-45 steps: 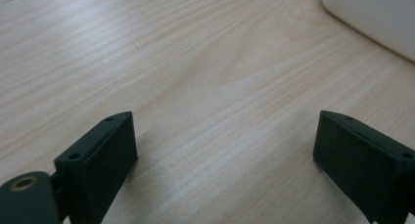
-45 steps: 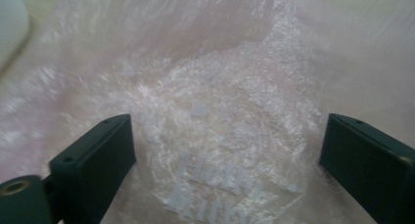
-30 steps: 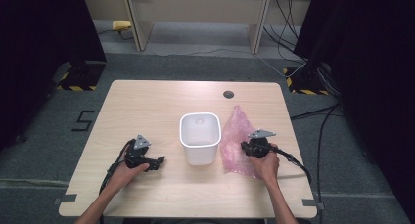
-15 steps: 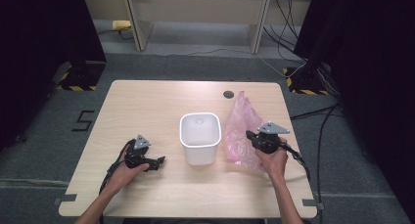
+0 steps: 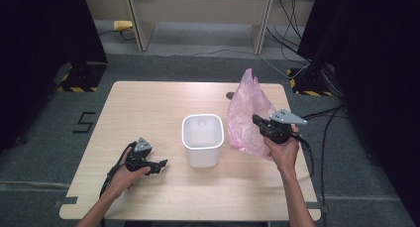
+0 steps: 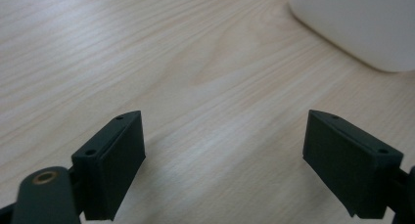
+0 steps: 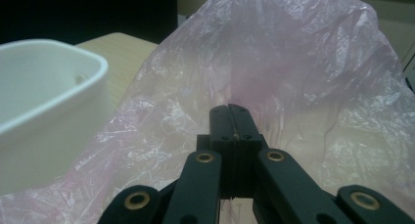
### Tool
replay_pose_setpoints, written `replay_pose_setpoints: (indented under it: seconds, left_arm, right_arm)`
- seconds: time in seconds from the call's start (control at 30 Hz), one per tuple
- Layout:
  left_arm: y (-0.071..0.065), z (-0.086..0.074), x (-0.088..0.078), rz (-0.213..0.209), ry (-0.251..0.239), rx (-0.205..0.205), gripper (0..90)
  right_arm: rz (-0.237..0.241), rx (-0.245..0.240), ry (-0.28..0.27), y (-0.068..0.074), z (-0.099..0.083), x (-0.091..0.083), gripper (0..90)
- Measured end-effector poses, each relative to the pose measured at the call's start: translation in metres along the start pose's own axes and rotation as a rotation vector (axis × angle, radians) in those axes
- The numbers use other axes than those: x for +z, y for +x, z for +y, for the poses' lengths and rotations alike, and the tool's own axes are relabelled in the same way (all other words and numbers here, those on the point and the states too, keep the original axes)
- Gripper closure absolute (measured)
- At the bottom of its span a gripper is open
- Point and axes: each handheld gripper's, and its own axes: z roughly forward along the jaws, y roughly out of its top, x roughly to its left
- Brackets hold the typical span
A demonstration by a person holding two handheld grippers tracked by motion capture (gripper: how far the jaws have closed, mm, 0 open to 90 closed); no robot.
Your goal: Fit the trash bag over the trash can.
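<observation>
A: Right gripper [image 5: 259,122], state?

B: Jaws pressed flat together, pinching the pink plastic bag [image 5: 247,115]. In the right gripper view the two black pads meet with the film caught between them [image 7: 230,117]. Thin, translucent, heavily creased film; it stands up from the pinch in a rough peak and drapes below it.

A: Where does the bag sit?

B: Over the right half of the table [image 5: 148,100], toward the right edge. Lower folds hang down toward the wood; I cannot tell whether they touch it. The peak rises above the far edge as the high view sees it.

A: Left gripper [image 5: 157,165]?

B: Jaws spread wide, nothing between them, though they have just been closing a little. The left gripper view shows two blunt wedge-shaped black pads [image 6: 113,160] with bare wood grain between. It lies low near the front-left part of the table, held in the left hand [image 5: 126,172].

A: Surroundings?

B: White plastic bin [image 5: 202,139], square with rounded corners, smooth matte walls, open top, at the table's middle. It stands between the two grippers, just beside the bag. Table is pale laminate with straight grain and a dark round grommet [image 5: 230,95] near the far edge, partly behind the bag. Cables [image 5: 307,152] trail from the right gripper off the right edge.
</observation>
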Motion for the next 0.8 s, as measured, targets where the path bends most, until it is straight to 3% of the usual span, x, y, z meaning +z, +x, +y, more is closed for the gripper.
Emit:
replay_pose_setpoints:
  seconds: [0.13,0.23,0.27,0.47,0.57,0.67,0.73,0.8]
  left_arm:
    - [-0.003,0.009,-0.007,-0.019,-0.025,0.002,15.6]
    - [-0.001,0.018,-0.014,-0.052,-0.045,-0.041,15.6]
    - [0.002,0.024,-0.02,-0.066,-0.054,-0.079,15.6]
    - [0.005,0.038,-0.035,-0.081,-0.079,-0.099,15.6]
    - [0.007,0.047,-0.04,-0.071,-0.094,-0.098,15.8]
    - [0.01,0.06,-0.044,-0.089,-0.116,-0.117,16.6]
    - [0.01,0.072,-0.048,-0.096,-0.153,-0.12,18.7]
    - [0.009,0.076,-0.049,-0.101,-0.164,-0.121,20.0]
  right_arm:
    - [0.01,-0.009,-0.026,0.002,0.014,-0.002,90.0]
    - [0.024,-0.023,-0.043,0.007,0.026,-0.002,90.0]
    - [0.031,-0.035,-0.051,0.01,0.033,0.0,90.0]
    - [0.065,-0.077,-0.052,0.025,0.053,0.016,90.0]
    - [0.088,-0.108,-0.057,0.037,0.067,0.025,90.0]
    - [0.098,-0.15,-0.063,0.05,0.081,0.034,90.0]
    - [0.091,-0.225,-0.03,0.068,0.086,0.05,90.0]
    - [0.093,-0.242,-0.019,0.072,0.086,0.054,90.0]
